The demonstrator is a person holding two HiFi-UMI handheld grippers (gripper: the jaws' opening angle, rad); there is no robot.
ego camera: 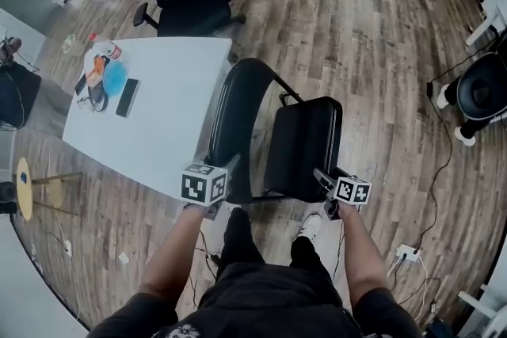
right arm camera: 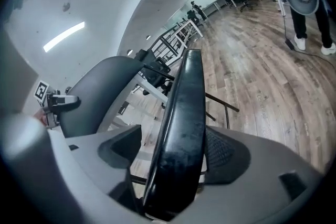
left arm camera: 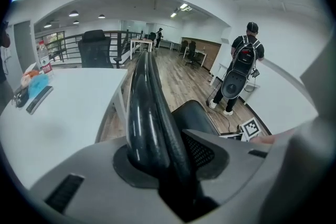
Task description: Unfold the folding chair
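**Both grippers on the chair**

In the centre of the head view we see the black chair (ego camera: 301, 138) on the wood floor (ego camera: 356, 12), just right of the white surface (ego camera: 166, 123). Its looped back (ego camera: 238, 111) and its seat (ego camera: 309, 158) stand apart. Our left gripper (ego camera: 227, 169) is at the lower end of the back, fingers (left arm camera: 89, 165) clenched on the tube. Our right gripper (ego camera: 323, 176) is at the seat's near edge. That edge runs between its fingers (right arm camera: 262, 165), which seem released, with a gap at the left one.
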